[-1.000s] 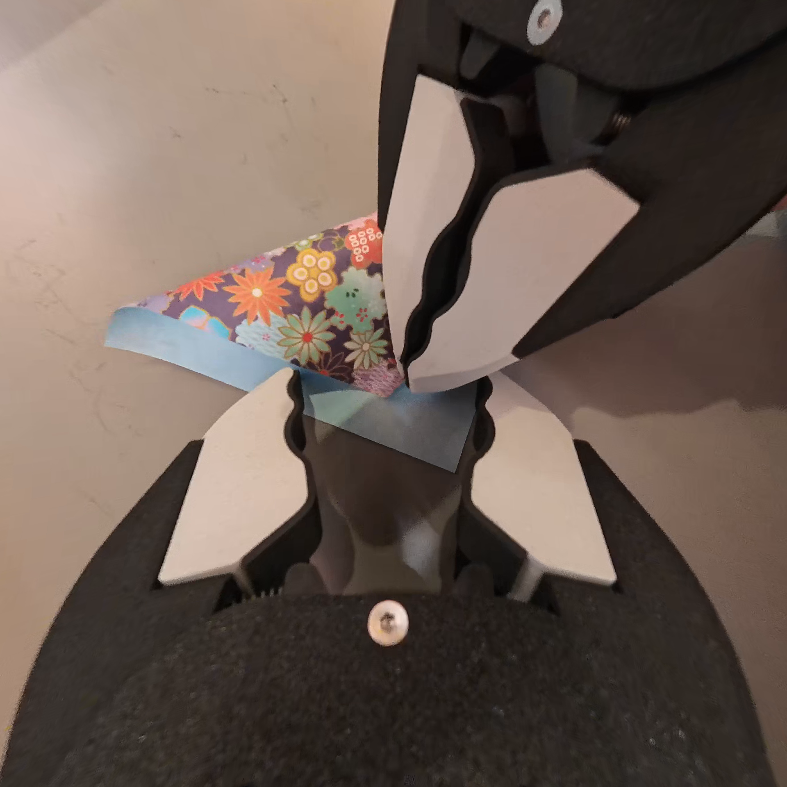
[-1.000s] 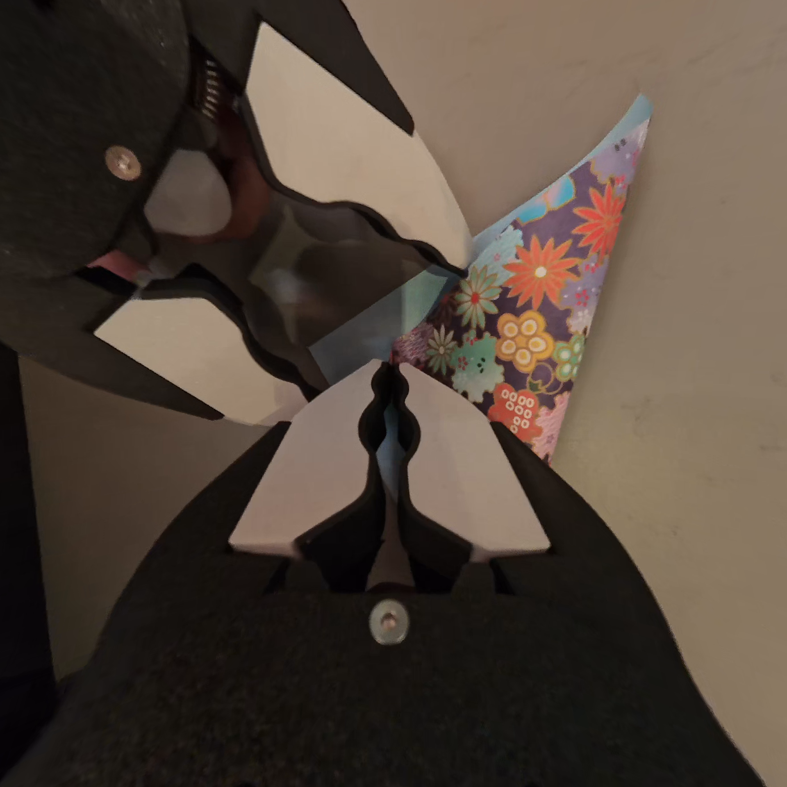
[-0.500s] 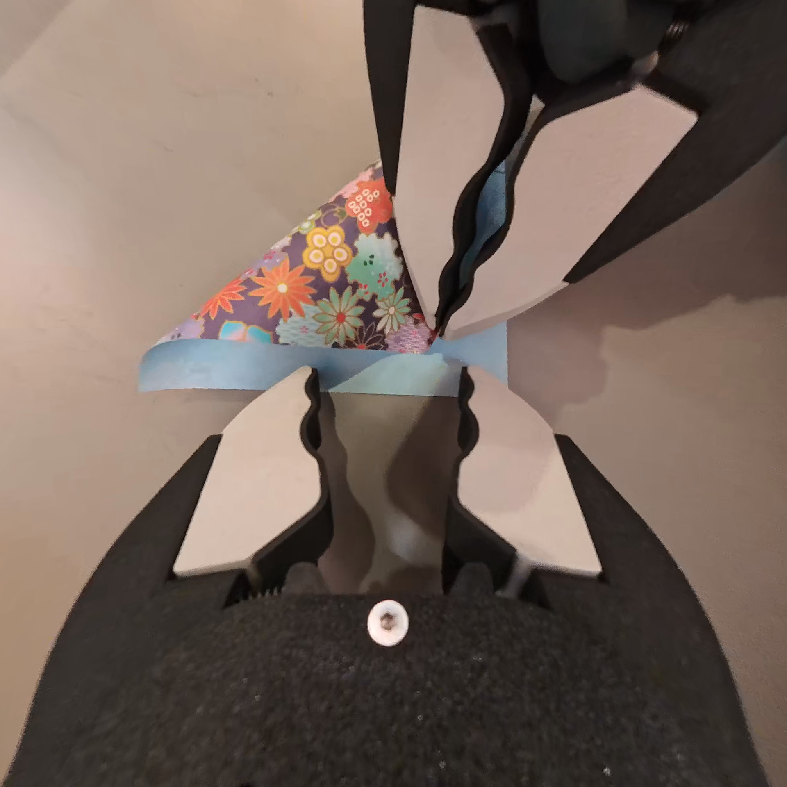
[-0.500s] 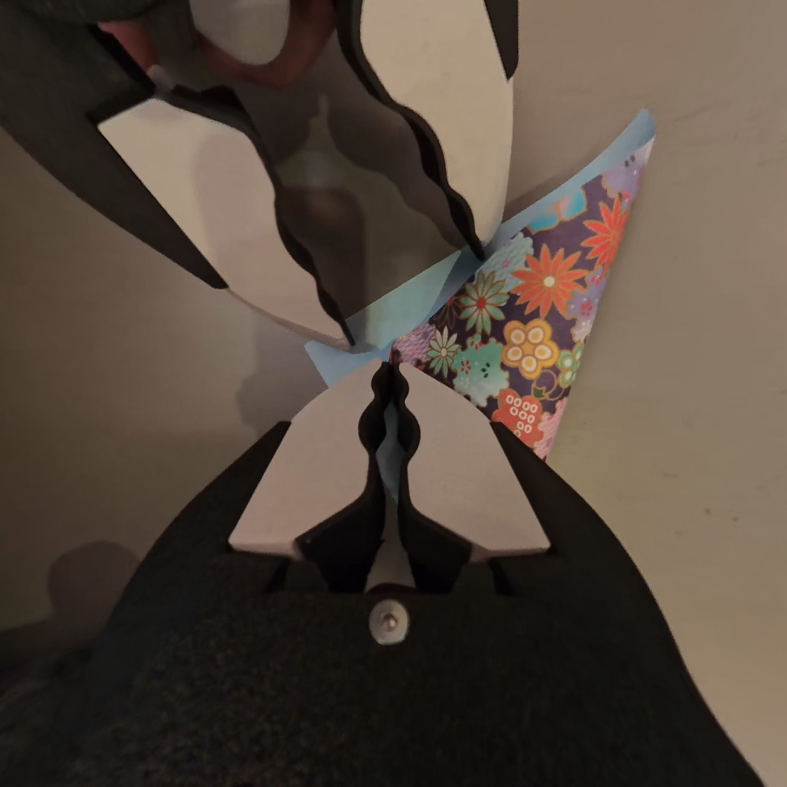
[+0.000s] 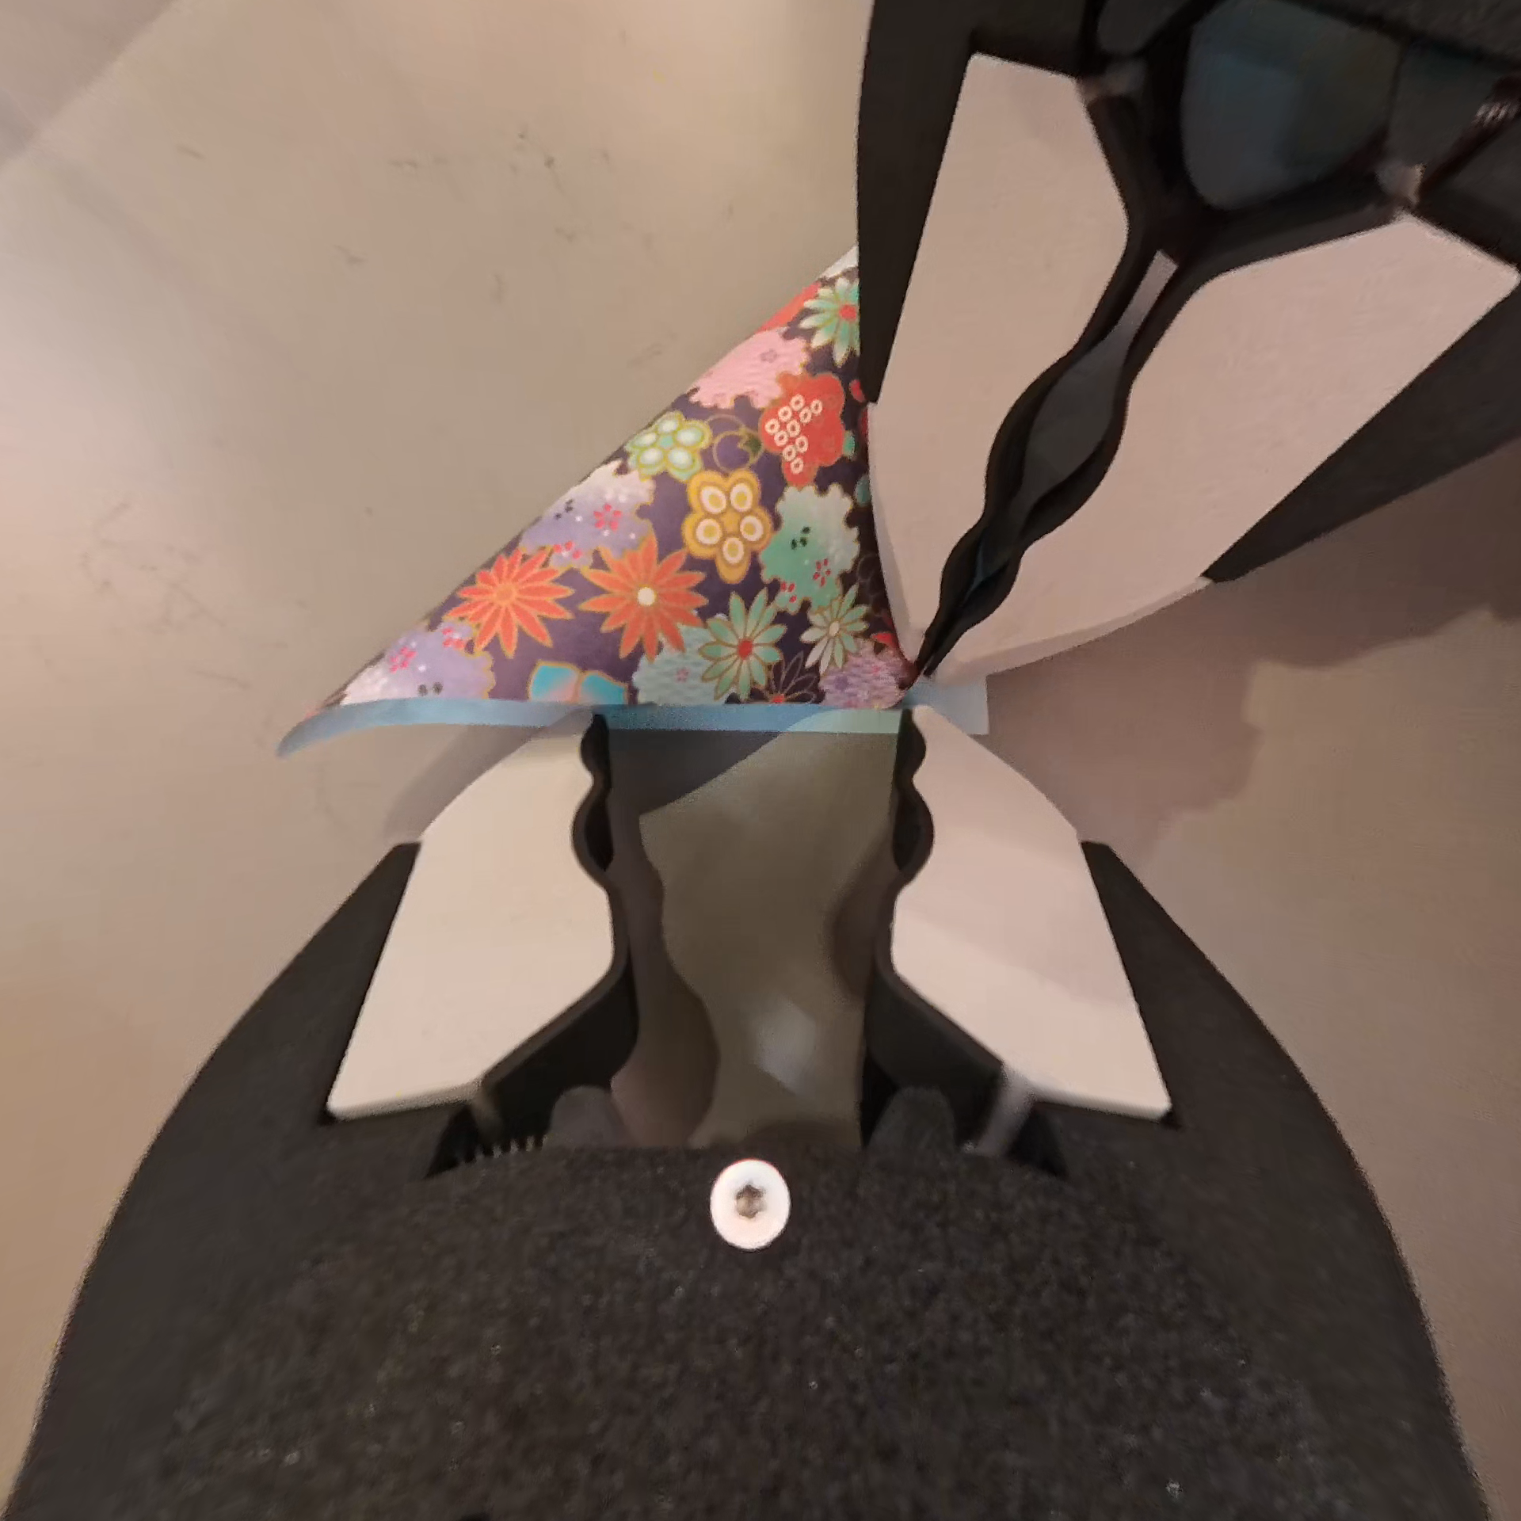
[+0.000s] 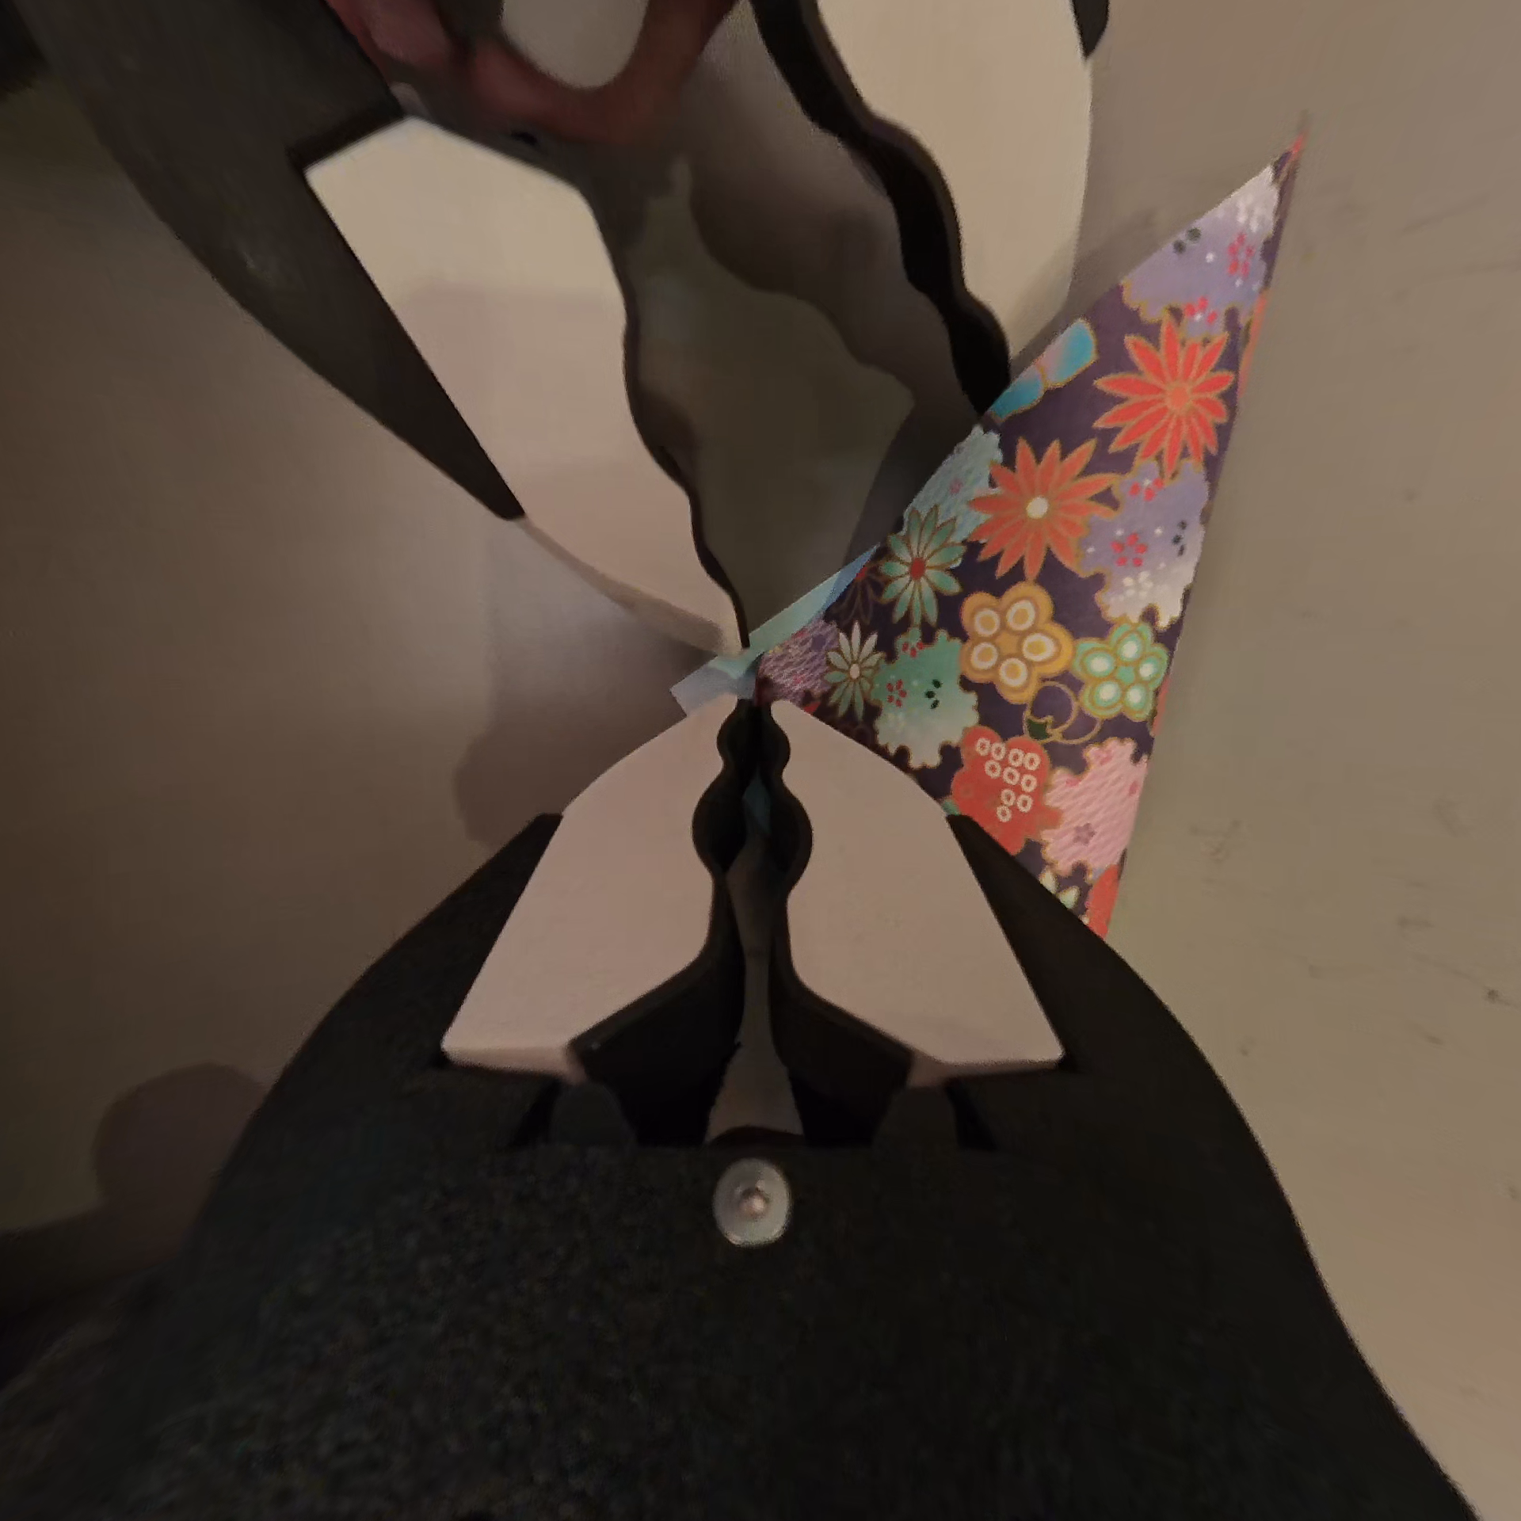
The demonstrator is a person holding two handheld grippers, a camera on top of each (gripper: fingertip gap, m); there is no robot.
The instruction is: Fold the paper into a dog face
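- The right gripper is pinching a corner of the floral paper, lifting it off the desk.
- The left gripper is gaping wide, its tips just beside the paper's pale blue edge.

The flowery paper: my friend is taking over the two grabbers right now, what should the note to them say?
Right gripper: shut on a corner of the flowery paper, holding it up off the table.
Left gripper: open, fingertips at the paper's blue lower edge, gripping nothing.
Done: the paper looks folded over, flowers outside, blue inside.
Left: every dog-face fold; no ears or nose show yet.
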